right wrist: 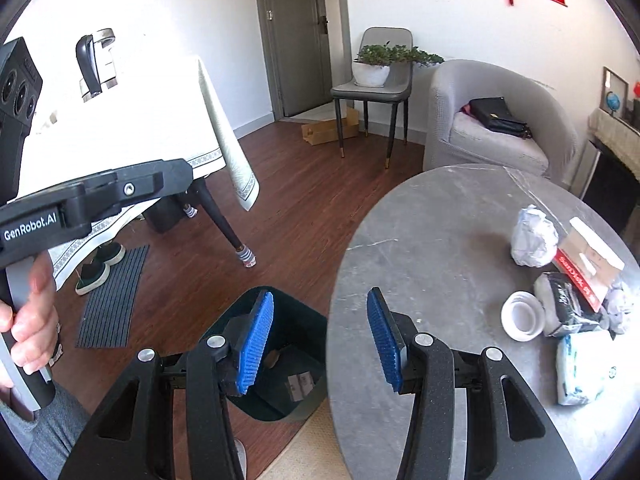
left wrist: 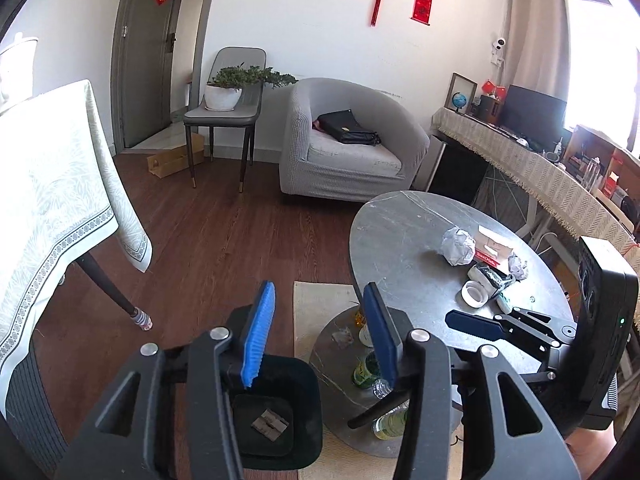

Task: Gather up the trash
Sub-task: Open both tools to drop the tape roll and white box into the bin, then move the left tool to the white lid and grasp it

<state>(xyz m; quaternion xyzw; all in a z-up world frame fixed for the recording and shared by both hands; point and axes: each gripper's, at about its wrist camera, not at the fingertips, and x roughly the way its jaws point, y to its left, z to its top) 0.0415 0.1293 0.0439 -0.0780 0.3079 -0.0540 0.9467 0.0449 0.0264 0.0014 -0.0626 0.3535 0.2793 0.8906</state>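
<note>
Partway, I'd judge. Bin [left wrist: 276,412] on the floor beside the worktop [right wrist: 420,240] holds a few scraps. Left tool [left wrist: 320,332] and right tool [right wrist: 320,340] both spread, nothing between. Crumpled paper [right wrist: 534,236], SanDisk packet [right wrist: 588,264], tape roll [right wrist: 522,316], wrappers remain on the worktop.

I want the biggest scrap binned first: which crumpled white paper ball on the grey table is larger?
The large crumpled white paper ball left of the red-edged box; the small paper ball sits right of it.

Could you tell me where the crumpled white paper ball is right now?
The crumpled white paper ball sits on the round grey table, toward its far right in both wrist views, right beside the red-edged SanDisk package.
</note>
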